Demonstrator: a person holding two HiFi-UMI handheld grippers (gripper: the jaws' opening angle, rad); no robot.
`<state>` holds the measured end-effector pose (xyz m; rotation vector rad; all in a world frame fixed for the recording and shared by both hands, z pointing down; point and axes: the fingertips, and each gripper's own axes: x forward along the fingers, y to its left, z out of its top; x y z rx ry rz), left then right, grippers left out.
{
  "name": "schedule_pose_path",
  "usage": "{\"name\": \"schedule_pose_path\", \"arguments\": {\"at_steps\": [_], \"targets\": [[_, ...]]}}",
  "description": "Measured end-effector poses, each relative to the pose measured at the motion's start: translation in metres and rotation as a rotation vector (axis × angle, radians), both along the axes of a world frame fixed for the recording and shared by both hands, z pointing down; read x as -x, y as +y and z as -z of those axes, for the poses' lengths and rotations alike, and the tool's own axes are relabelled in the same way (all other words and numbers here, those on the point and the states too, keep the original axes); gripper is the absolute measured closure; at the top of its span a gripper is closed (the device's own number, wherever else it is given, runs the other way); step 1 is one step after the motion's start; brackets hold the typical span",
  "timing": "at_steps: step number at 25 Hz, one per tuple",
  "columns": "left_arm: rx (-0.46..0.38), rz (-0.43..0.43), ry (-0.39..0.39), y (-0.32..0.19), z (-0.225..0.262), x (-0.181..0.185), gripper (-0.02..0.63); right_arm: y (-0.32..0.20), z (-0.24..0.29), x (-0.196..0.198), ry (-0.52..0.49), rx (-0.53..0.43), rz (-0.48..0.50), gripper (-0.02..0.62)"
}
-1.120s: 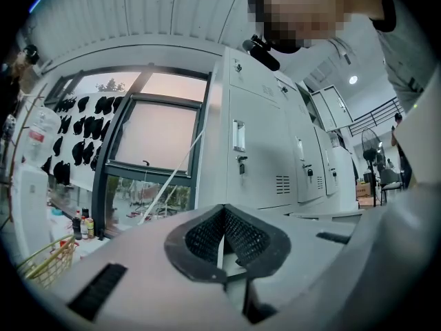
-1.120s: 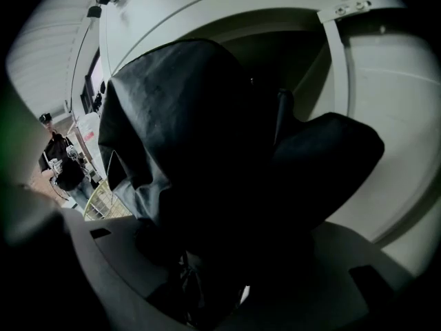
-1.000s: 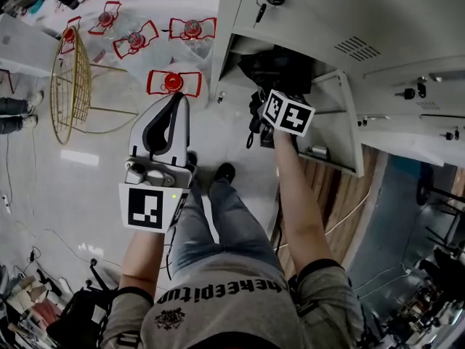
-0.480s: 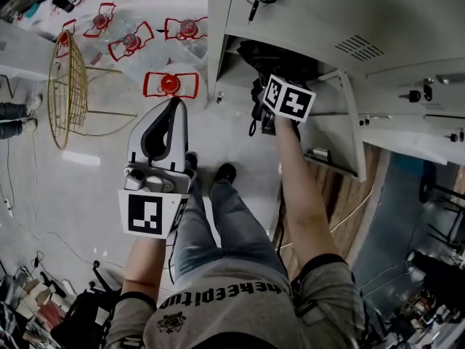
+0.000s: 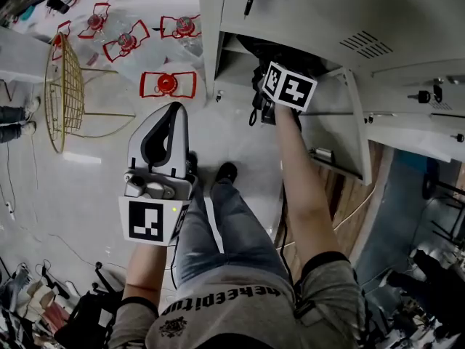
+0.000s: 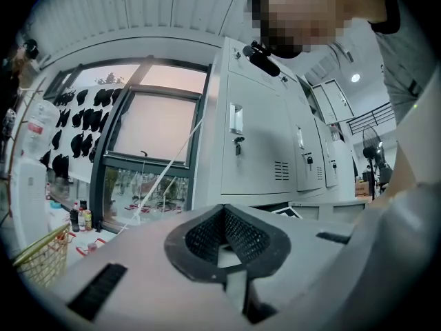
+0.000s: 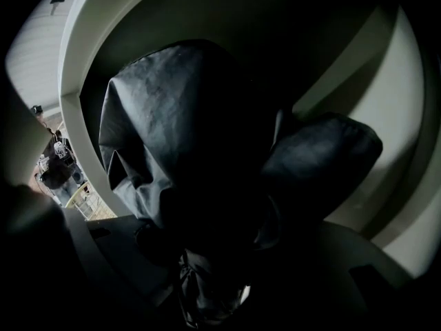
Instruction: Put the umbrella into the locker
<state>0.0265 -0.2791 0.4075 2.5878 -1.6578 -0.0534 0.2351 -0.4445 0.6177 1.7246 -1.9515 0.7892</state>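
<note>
The black folded umbrella [image 7: 172, 136] lies in the low open compartment of the grey locker [image 5: 212, 35]. Its long axis runs away from the right gripper [image 5: 270, 93] into the dark interior, bunched canopy end foremost and the other end close under the camera. The right gripper's jaws grip it, spread wide round the bundle, with their tips lost in shadow. The head view shows only a dark mass and a dangling strap [image 5: 252, 115] past the marker cube [image 5: 290, 87]. The left gripper [image 5: 172, 111] hangs over the floor [image 5: 94, 180], well apart, its jaws closed on nothing.
</note>
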Motion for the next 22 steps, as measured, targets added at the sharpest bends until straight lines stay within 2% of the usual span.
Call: {"name": "schedule_pose_path", "arguments": {"at_steps": [14, 22], "targets": [[0.04, 0.001, -0.005, 0.012, -0.027, -0.001, 0.603, -0.022, -0.001, -0.005, 0.065, -0.052, 0.018, 0.344], [0.047, 0.002, -0.005, 0.014, -0.033, -0.001, 0.603, -0.031, -0.002, -0.008, 0.069, -0.061, 0.012, 0.344]]}}
